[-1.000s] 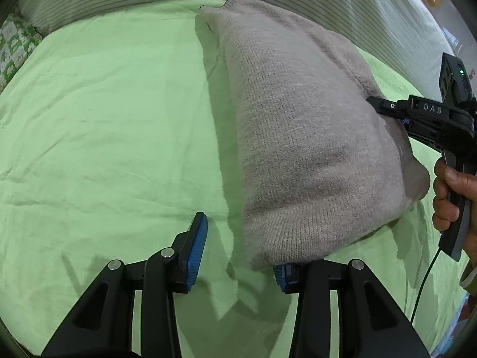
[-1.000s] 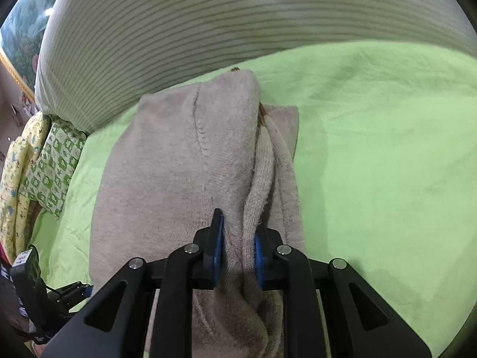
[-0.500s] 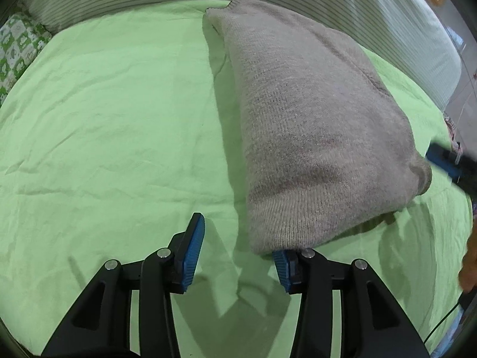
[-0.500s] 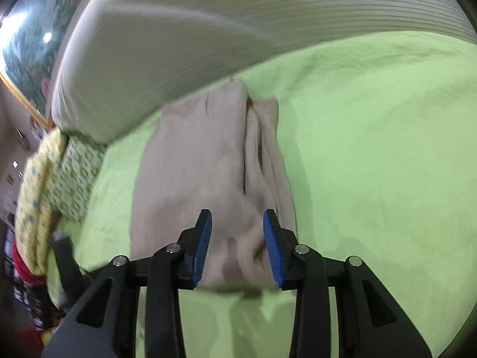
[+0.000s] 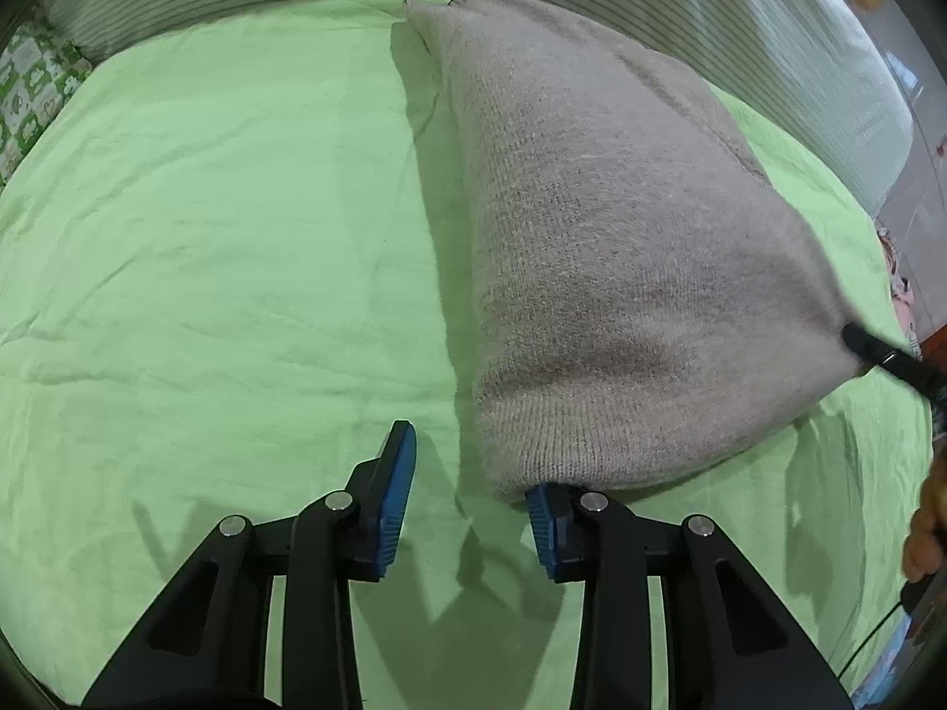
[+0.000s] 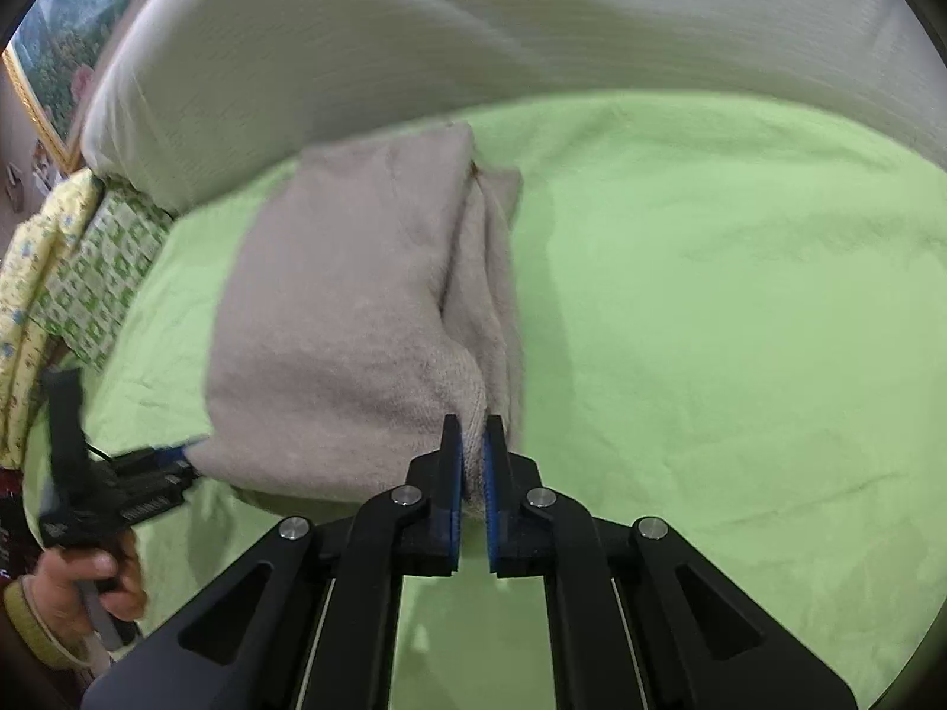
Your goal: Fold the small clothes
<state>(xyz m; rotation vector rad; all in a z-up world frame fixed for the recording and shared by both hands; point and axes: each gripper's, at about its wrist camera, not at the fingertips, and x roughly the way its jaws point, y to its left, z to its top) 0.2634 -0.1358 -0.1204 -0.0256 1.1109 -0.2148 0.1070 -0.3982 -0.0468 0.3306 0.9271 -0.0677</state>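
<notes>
A folded beige knit sweater (image 5: pixel 621 248) lies on the green bedsheet (image 5: pixel 225 248). My left gripper (image 5: pixel 470 473) is open at the sweater's near left corner, with its right finger tucked under the knit edge and its left finger on bare sheet. In the right wrist view the sweater (image 6: pixel 349 319) lies ahead and to the left. My right gripper (image 6: pixel 472 449) is shut on the sweater's near right corner, with a fold of knit pinched between the blue pads. The left gripper (image 6: pixel 171 458) shows at the sweater's far corner there.
A striped white bolster (image 6: pixel 414 47) runs along the back of the bed. Patterned green and yellow bedding (image 6: pixel 71 272) lies at the left edge. Open green sheet (image 6: pixel 740 307) spreads to the right of the sweater. The right gripper's tip (image 5: pixel 888 355) shows at the sweater's right corner.
My right gripper let go of the sweater, drew back and opened, then closed again on the near right corner. The left gripper stayed open at its corner.
</notes>
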